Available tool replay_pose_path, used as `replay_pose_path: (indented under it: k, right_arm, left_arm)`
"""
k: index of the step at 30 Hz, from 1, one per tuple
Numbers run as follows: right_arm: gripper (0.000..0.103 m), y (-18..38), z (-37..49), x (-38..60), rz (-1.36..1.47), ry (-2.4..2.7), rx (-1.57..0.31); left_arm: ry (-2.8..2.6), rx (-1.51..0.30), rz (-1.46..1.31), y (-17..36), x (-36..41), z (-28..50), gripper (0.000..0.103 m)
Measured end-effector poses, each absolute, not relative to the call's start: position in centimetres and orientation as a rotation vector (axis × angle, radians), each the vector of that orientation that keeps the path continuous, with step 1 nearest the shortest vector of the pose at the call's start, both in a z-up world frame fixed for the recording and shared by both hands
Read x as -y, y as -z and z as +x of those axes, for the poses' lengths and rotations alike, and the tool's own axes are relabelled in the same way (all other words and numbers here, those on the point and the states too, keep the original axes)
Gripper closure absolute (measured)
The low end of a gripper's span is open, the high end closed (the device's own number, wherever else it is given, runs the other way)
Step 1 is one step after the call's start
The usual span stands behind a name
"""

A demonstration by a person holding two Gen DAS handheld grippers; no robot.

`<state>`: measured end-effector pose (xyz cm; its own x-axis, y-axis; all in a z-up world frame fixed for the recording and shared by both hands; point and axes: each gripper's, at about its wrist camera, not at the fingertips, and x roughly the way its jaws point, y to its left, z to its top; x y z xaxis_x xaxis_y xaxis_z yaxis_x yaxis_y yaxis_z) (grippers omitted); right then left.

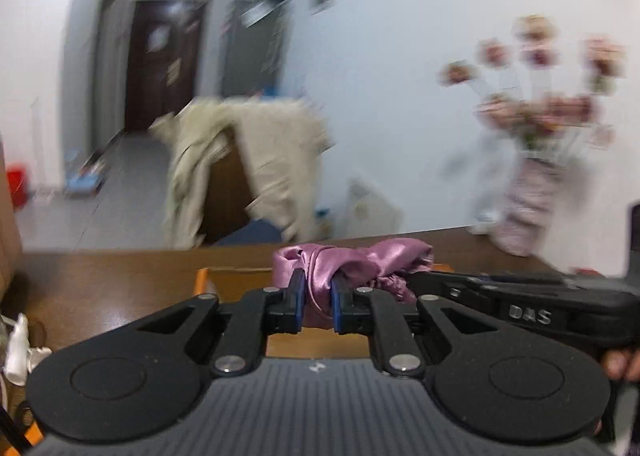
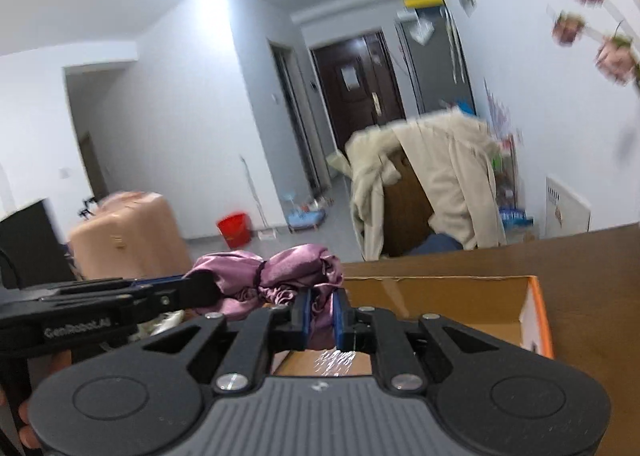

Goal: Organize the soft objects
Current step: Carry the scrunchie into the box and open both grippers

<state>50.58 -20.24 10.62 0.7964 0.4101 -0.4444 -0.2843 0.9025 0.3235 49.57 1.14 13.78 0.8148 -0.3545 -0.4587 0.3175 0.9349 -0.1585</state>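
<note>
Both grippers hold one bundle of shiny purple satin cloth above an open cardboard box with an orange edge. My left gripper is shut on the cloth's left part. My right gripper is shut on the cloth at its other end. In the left wrist view the right gripper comes in from the right and meets the cloth. In the right wrist view the left gripper comes in from the left. The box lies below the right gripper, its inside mostly hidden.
The box sits on a brown wooden table. A vase of pink flowers stands on the table at the right. A chair draped with a beige coat stands beyond the table. A pink suitcase and a red bucket are on the floor.
</note>
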Motion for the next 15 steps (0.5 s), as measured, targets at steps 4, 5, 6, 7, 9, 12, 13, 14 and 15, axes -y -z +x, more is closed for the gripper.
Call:
replay_pose_path:
  k: [4,5,6,7,9,12,13,14,15]
  right_arm:
    - [0.092,-6.3,58.9,17.7,0.216,-0.313,-0.654]
    - [0.092,-5.0,60.5,17.2,0.208,-0.297,-0.679]
    - [0.092,-3.8,61.9,16.8,0.204,-0.286,-0.707]
    - [0.092,-2.7,63.2,16.7,0.223,-0.281,-0.75]
    - [0.089,-1.1,64.8,17.1,0.321,-0.314,-0.838]
    - [0.084,-0.4,65.7,17.5,0.368,-0.324,-0.871]
    - [0.077,-0.3,65.8,17.5,0.37,-0.33,-0.874]
    - [0.07,-0.2,65.8,17.3,0.365,-0.34,-0.88]
    - [0.058,-0.2,65.8,17.0,0.353,-0.344,-0.883]
  left_arm:
    - [0.297,-0.564,-0.039,-9.5,-0.5,56.9,0.09]
    - [0.289,-0.59,-0.02,-8.5,-0.3,58.5,0.088]
    - [0.282,-0.607,0.003,-7.7,-0.4,59.2,0.088]
    - [0.265,-0.628,0.031,-6.8,-0.2,59.9,0.088]
    - [0.25,-0.67,0.056,-6.3,-0.2,60.2,0.085]
    - [0.254,-0.687,0.049,-5.9,-0.3,59.5,0.061]
    - [0.248,-0.696,0.064,-5.6,-0.1,59.1,0.061]
    - [0.242,-0.693,0.08,-5.5,0.1,58.9,0.061]
    - [0.245,-0.677,0.092,-5.6,0.3,58.5,0.061]
